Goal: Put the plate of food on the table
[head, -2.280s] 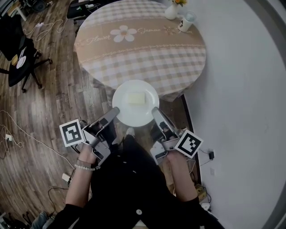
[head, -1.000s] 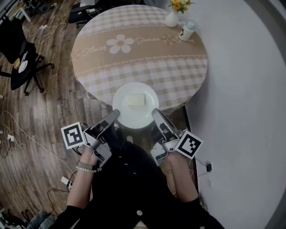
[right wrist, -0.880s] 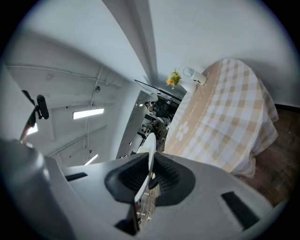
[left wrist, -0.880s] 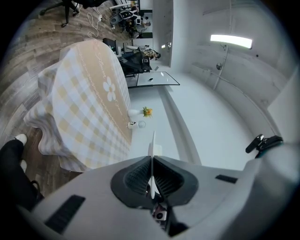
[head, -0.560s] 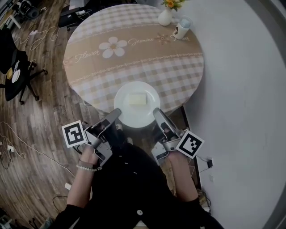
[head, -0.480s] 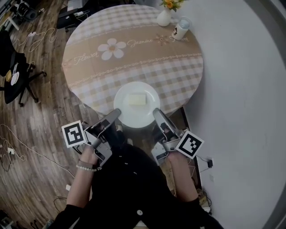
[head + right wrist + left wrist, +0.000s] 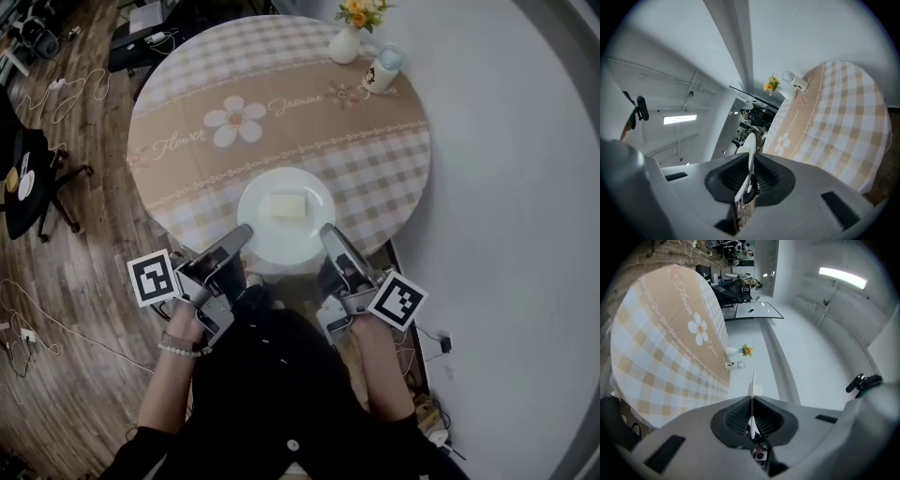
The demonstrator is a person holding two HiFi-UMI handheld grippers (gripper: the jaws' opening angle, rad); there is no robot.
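A white plate (image 7: 284, 228) with a pale yellow block of food (image 7: 287, 205) is held level over the near edge of the round table (image 7: 197, 169) with its checked cloth. My left gripper (image 7: 246, 232) is shut on the plate's left rim, my right gripper (image 7: 325, 232) on its right rim. In the left gripper view the plate's rim (image 7: 753, 385) shows edge-on, pinched between the dark pads (image 7: 736, 418). The right gripper view shows the same thin rim (image 7: 750, 147) clamped between its pads (image 7: 769, 176). Whether the plate touches the cloth cannot be told.
A white vase of flowers (image 7: 347, 37) and a small cup (image 7: 383, 67) stand at the table's far right edge. A white wall (image 7: 506, 187) runs along the right. A black office chair (image 7: 23, 178) and cables lie on the wooden floor at left.
Both grippers have carried the plate forward. It hung past the table's near edge earlier and now lies over the cloth, further in.
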